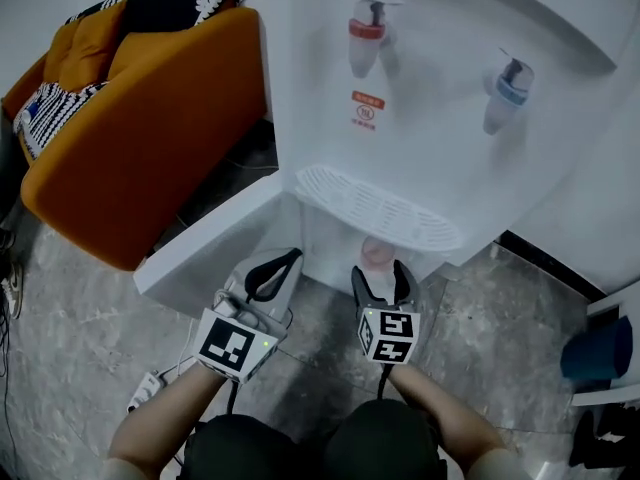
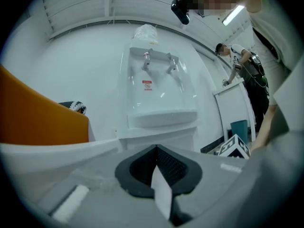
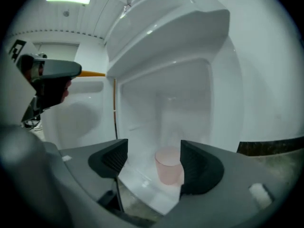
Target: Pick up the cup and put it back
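A pale pink cup (image 1: 378,252) stands upright on the floor of the open lower compartment of a white water dispenser (image 1: 440,108). My right gripper (image 1: 380,276) is open at the compartment's mouth. In the right gripper view the cup (image 3: 167,166) stands between the jaws, close against the right pad (image 3: 194,167) and well apart from the left one; whether it touches the right pad is unclear. My left gripper (image 1: 290,260) hovers to the left of the compartment, shut, with nothing in it. The left gripper view shows its pads (image 2: 164,167) meeting at the tip.
The compartment's white door (image 1: 215,243) hangs open to the left, beside my left gripper. A drip tray (image 1: 380,208) juts out above the cup. An orange sofa (image 1: 140,138) stands at the left, a power strip (image 1: 146,388) lies on the stone floor, and a blue object (image 1: 600,348) sits at the right.
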`<act>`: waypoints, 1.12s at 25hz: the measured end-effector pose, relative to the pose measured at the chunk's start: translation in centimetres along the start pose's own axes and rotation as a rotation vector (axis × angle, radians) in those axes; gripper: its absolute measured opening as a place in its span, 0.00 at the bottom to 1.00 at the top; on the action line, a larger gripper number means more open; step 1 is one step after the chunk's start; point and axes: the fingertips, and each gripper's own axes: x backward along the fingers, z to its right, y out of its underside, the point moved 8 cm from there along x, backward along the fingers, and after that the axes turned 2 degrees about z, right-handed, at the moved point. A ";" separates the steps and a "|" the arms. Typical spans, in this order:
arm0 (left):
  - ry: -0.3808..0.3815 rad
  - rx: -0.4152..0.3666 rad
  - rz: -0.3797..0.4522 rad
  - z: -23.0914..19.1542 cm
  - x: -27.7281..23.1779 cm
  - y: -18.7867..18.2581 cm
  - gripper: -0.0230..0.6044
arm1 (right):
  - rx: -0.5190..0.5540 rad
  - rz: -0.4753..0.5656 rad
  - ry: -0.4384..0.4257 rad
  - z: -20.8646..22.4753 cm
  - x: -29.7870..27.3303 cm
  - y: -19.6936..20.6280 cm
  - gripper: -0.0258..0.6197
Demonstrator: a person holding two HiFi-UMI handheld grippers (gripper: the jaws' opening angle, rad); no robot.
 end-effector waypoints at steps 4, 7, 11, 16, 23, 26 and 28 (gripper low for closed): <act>-0.012 0.002 -0.010 -0.3 -1.1 2.4 0.04 | -0.054 0.019 0.118 0.3 -1.1 1.8 0.58; -0.015 -0.005 -0.029 -0.6 -2.5 4.5 0.04 | -0.084 0.022 0.172 0.8 -2.3 3.3 0.58; -0.030 0.026 -0.060 -1.1 -4.0 7.2 0.04 | -0.081 0.021 0.226 1.2 -4.0 5.3 0.58; -0.038 0.066 -0.091 -2.1 -5.0 9.9 0.04 | -0.112 0.007 0.281 1.5 -6.9 6.6 0.65; -0.053 0.043 -0.132 -2.1 -5.5 11.4 0.04 | -0.129 -0.041 0.293 2.4 -9.5 7.6 0.66; -0.056 0.075 -0.140 -2.1 -5.6 11.8 0.04 | -0.123 -0.055 0.274 2.7 -10.0 7.7 0.60; -0.057 0.083 -0.146 -2.2 -5.5 12.0 0.04 | -0.105 -0.068 0.247 2.5 -10.0 7.7 0.60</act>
